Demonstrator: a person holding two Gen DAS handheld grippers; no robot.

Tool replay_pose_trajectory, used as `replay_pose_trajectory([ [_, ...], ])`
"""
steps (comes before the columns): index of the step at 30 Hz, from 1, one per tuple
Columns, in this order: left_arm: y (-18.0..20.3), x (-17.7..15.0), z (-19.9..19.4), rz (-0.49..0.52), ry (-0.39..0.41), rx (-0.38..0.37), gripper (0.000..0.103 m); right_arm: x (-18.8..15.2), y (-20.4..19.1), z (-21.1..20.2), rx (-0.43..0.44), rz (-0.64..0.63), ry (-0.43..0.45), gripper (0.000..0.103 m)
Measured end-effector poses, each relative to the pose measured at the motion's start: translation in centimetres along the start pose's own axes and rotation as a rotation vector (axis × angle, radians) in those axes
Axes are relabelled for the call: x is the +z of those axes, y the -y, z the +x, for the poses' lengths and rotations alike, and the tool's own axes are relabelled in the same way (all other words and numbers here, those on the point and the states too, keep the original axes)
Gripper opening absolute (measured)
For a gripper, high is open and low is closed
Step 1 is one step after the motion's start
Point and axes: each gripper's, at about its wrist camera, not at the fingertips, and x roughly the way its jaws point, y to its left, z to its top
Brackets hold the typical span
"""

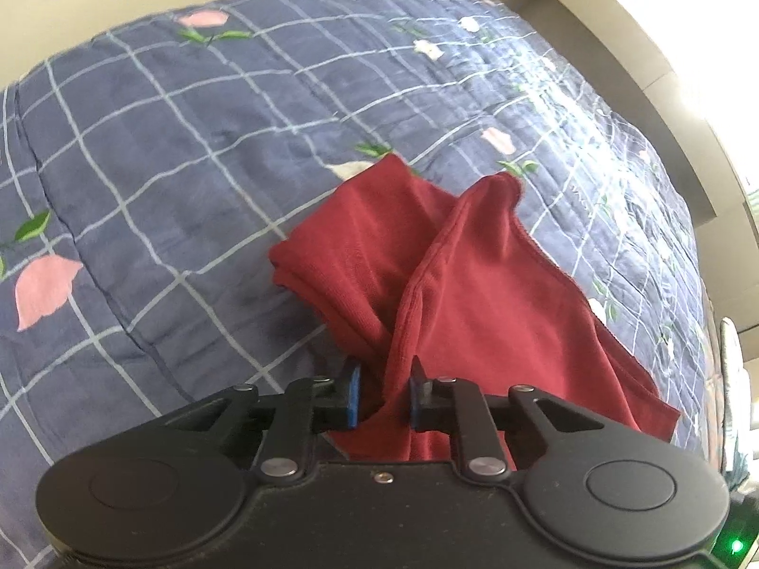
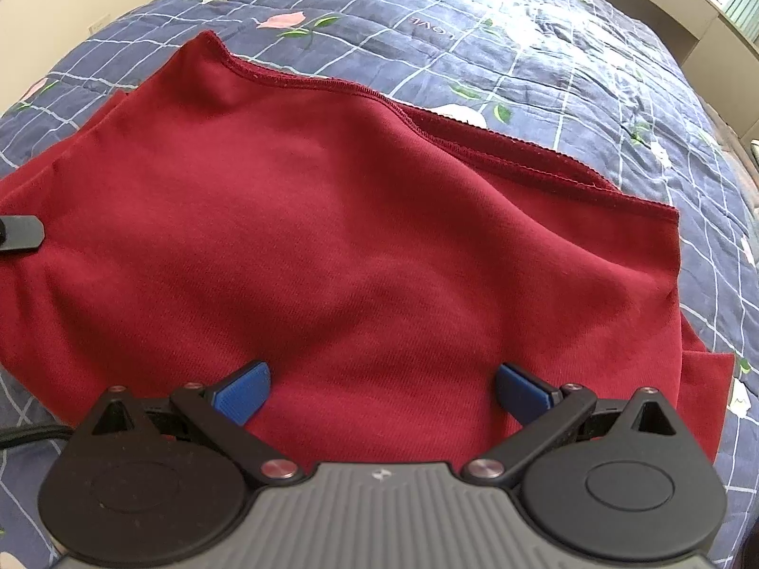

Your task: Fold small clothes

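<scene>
A dark red garment (image 1: 474,294) lies crumpled on the bed, with one folded edge standing up from the cover. In the left wrist view my left gripper (image 1: 384,398) is shut on a bunched fold of it, blue pads (image 1: 353,393) pressing the cloth from both sides. The right wrist view shows the same red garment (image 2: 294,199) spread wide, its stitched hem running across the far side. My right gripper (image 2: 382,393) hovers over its near part, open wide with nothing between the blue pads (image 2: 244,396). A black part (image 2: 21,232) pokes in over the garment at the left edge.
The bed is covered by a navy checked quilt (image 1: 166,166) with pink flowers and green leaves. Beige walls and a ledge (image 1: 616,47) run behind it on the right. A black cable (image 2: 28,431) lies at the lower left of the right wrist view.
</scene>
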Motion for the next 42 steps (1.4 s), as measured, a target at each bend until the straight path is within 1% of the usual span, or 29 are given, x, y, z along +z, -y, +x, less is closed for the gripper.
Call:
replay_pose_trajectory([
  [6, 1.4, -0.2, -1.0, 0.051, 0.039, -0.004, 0.017, 0.3, 0.9, -0.3, 0.049, -0.005, -0.023, 0.103],
  [8, 1.9, -0.2, -1.4, 0.07, 0.049, -0.008, 0.017, 0.2, 1.4, -0.8, 0.068, -0.006, -0.014, 0.103],
  [9, 2.3, -0.2, -1.6, 0.08, 0.056, -0.01, 0.017, 0.0, 1.8, -1.2, 0.083, 0.001, 0.002, 0.103],
  [13, 3.8, -0.4, -2.4, 0.127, 0.083, -0.014, 0.016, -1.4, 5.1, -3.4, 0.173, 0.067, 0.117, 0.103],
  [14, 4.2, -0.5, -2.6, 0.138, 0.092, -0.016, 0.016, -1.9, 6.0, -3.9, 0.18, 0.077, 0.143, 0.103],
  [17, 5.7, -1.0, -3.2, 0.178, 0.124, -0.037, 0.015, -3.7, 8.6, -5.3, 0.141, 0.101, 0.202, 0.103],
  [21, 8.5, -1.8, -3.9, 0.255, 0.136, -0.069, 0.014, -6.3, 12.4, -7.2, 0.069, 0.151, 0.236, 0.103],
  [23, 10.6, -2.6, -4.6, 0.329, 0.145, -0.109, 0.014, -7.9, 14.4, -8.2, 0.041, 0.189, 0.242, 0.103],
  [25, 12.7, -3.6, -5.2, 0.411, 0.146, -0.155, 0.014, -9.3, 16.1, -8.9, 0.001, 0.222, 0.23, 0.103],
  [27, 15.1, -4.9, -5.6, 0.498, 0.132, -0.211, 0.014, -10.7, 17.6, -9.3, -0.041, 0.254, 0.209, 0.103],
  [28, 16.2, -5.6, -5.7, 0.539, 0.113, -0.238, 0.014, -11.4, 18.2, -9.4, -0.063, 0.272, 0.192, 0.103],
  [31, 19.3, -8.4, -5.5, 0.668, 0.044, -0.306, 0.014, -13.4, 19.9, -9.6, -0.109, 0.311, 0.153, 0.103],
  [33, 21.1, -10.8, -4.8, 0.761, -0.006, -0.35, 0.014, -14.7, 20.6, -9.6, -0.13, 0.332, 0.13, 0.103],
  [35, 22.3, -13.1, -3.6, 0.828, -0.069, -0.368, 0.014, -15.8, 21.2, -9.6, -0.152, 0.349, 0.111, 0.103],
  [37, 22.8, -15.2, -2.5, 0.865, -0.126, -0.374, 0.015, -16.4, 21.6, -9.5, -0.167, 0.359, 0.098, 0.103],
  [38, 22.9, -16.0, -2.3, 0.878, -0.14, -0.369, 0.015, -16.6, 21.8, -9.5, -0.174, 0.362, 0.095, 0.103],
  [40, 22.7, -17.1, -1.8, 0.9, -0.147, -0.349, 0.017, -16.9, 21.9, -9.6, -0.182, 0.363, 0.094, 0.103],
  [42, 22.1, -17.4, -1.7, 0.88, -0.156, -0.351, 0.018, -16.9, 22.1, -9.6, -0.183, 0.362, 0.097, 0.103],
])
